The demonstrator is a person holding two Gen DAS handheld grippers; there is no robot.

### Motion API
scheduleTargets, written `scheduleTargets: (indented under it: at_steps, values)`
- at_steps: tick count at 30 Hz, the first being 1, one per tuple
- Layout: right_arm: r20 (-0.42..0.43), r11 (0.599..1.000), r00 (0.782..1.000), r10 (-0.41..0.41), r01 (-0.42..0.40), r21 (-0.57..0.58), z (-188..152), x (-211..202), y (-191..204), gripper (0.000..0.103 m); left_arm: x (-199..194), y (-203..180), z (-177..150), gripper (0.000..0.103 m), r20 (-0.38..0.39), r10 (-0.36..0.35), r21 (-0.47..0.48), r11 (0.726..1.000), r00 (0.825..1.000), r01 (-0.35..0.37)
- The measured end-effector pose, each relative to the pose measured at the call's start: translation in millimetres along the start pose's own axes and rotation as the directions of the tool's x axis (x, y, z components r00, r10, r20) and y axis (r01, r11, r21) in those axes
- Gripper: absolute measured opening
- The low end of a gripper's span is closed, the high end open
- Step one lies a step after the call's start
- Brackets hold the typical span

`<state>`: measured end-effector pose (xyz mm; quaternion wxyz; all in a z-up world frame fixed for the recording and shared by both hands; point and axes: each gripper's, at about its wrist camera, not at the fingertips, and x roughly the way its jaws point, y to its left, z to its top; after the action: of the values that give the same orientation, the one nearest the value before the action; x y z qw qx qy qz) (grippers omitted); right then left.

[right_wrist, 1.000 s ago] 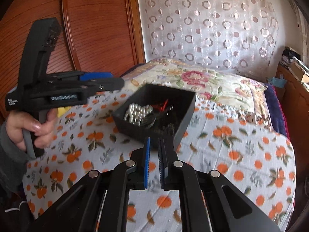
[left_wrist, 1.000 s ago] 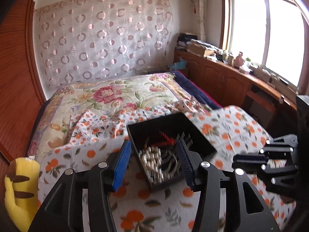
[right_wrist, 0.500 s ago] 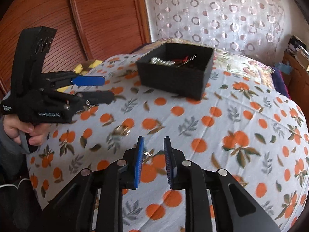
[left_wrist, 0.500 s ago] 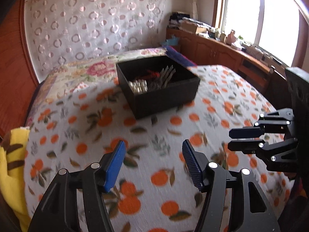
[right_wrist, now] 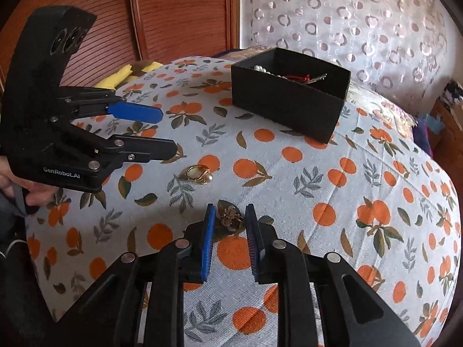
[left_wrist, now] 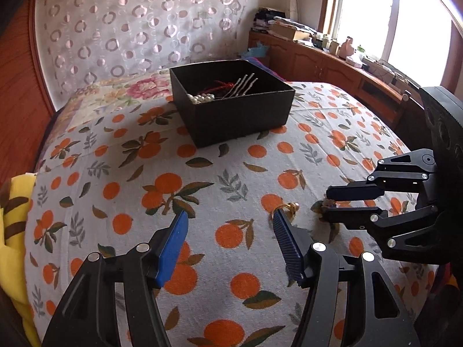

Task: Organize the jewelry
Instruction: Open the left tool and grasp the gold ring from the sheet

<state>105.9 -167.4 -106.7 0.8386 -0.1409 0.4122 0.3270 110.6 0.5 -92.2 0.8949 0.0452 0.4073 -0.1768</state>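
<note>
A black open box (left_wrist: 240,115) (right_wrist: 289,107) stands on the orange-print cloth and holds pearls, a red cord and silver hairpins. A gold ring with a pearl (right_wrist: 198,173) (left_wrist: 289,208) lies on the cloth just past the right fingertip of my left gripper (left_wrist: 230,217) (right_wrist: 167,131), which is open and holds nothing. A small bronze-coloured jewelry piece (right_wrist: 231,217) lies between the fingertips of my right gripper (right_wrist: 230,211) (left_wrist: 324,205). Its jaws are closing, and a thin gap shows on either side of the piece.
The orange-print cloth (left_wrist: 231,173) covers a bed and falls away at its near edges. A yellow plush (left_wrist: 14,231) lies at the left edge. A wooden cabinet (left_wrist: 332,63) runs under the window, and wooden panelling (right_wrist: 173,14) stands behind the bed.
Both grippers pulled back from the box and sank toward the cloth. The left jaws widened, and the right jaws parted from shut. The ring and the small piece came into view.
</note>
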Motion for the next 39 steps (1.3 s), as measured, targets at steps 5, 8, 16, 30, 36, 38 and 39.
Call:
scheduleTargets:
  at_steps: [5,8,16,30,36,38,39]
  values:
    - [0.017,1.000,1.000,-0.002,0.001,0.026,-4.6,-6.1,-11.7,0.017,2.0,-9.6,2.2,0.058,-0.005,-0.023,0.010,1.000,1.000,0.023]
    - [0.029,0.999,1.000,-0.009,0.008,0.045,-6.0,-10.0,-19.0,0.017,3.4,-16.4,3.2,0.058,-0.010,-0.038,0.020,0.999,0.999,0.039]
    - [0.062,0.996,0.998,-0.016,0.010,0.093,-7.5,-19.9,-34.6,0.017,10.6,-27.6,3.2,0.058,-0.025,-0.074,0.034,0.997,0.997,0.075]
    - [0.075,0.994,0.997,-0.010,0.001,0.111,-8.4,-21.4,-40.9,0.017,21.0,-42.3,2.6,0.020,-0.045,-0.053,0.090,0.994,0.998,0.057]
    - [0.080,0.995,0.997,-0.007,-0.001,0.102,-4.7,-22.7,-42.3,0.017,12.9,-35.4,7.7,0.004,-0.030,-0.068,0.076,0.995,0.997,0.070]
    - [0.087,0.995,0.996,-0.008,-0.001,0.097,-0.7,-23.9,-44.4,0.017,10.4,-32.1,12.4,0.004,-0.015,-0.064,0.065,0.996,0.998,0.065]
    - [0.089,0.995,0.996,-0.010,0.002,0.095,1.3,-24.0,-45.2,0.017,9.8,-30.0,15.3,0.003,-0.011,-0.060,0.063,0.996,0.998,0.060]
